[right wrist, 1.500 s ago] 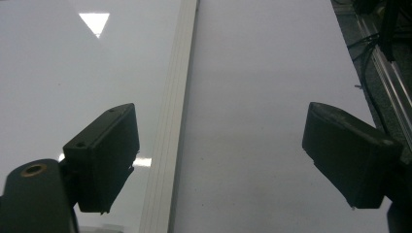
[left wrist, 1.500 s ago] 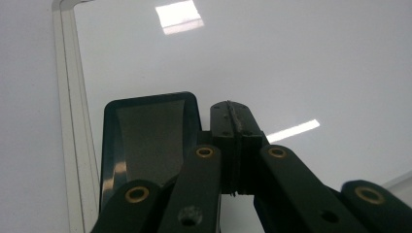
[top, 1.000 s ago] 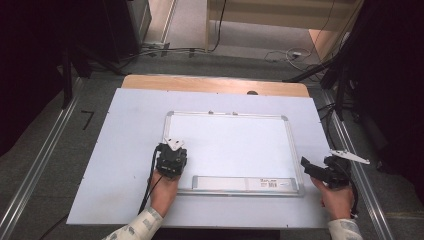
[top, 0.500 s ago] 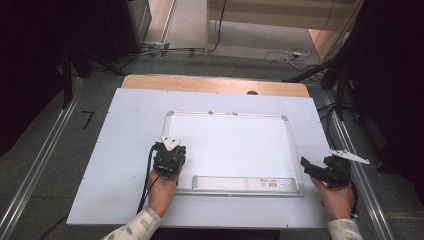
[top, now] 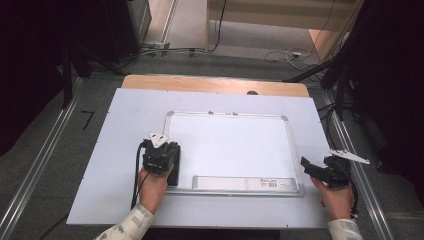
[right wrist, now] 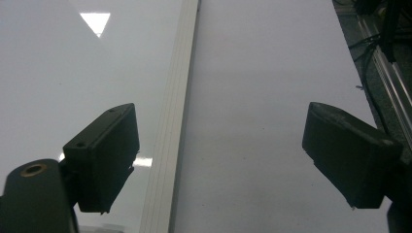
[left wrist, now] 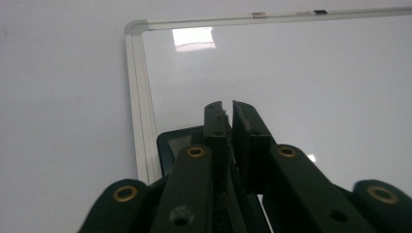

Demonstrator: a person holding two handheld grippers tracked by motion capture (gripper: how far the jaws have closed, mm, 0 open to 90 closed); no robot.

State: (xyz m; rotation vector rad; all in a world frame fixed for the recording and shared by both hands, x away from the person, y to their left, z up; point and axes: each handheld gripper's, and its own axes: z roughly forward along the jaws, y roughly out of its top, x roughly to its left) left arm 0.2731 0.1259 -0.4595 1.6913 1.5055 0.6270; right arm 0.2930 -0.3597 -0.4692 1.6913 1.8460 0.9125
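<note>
A white-surfaced whiteboard (top: 225,114) with a silver frame lies flat on the pale table. A small black block (top: 174,172), likely an eraser, rests on its near left corner. My left gripper (top: 161,150) hovers just over that block (left wrist: 175,141). Its jaws (left wrist: 226,104) have just been opening and stand a narrow slit apart with nothing between them. My right gripper (top: 309,169) sits at the board's near right corner. It is wide open (right wrist: 221,114), with the board's right frame strip (right wrist: 170,145) running between its fingers.
A grey ledge with a label (top: 245,183) runs along the board's near edge. The table's wooden far edge (top: 215,84) borders a floor with cables. Metal rails (top: 350,150) flank the table on both sides.
My left gripper has drifted a little to the left and lifted slightly, so the black block now shows at its right side. The right gripper has not moved.
</note>
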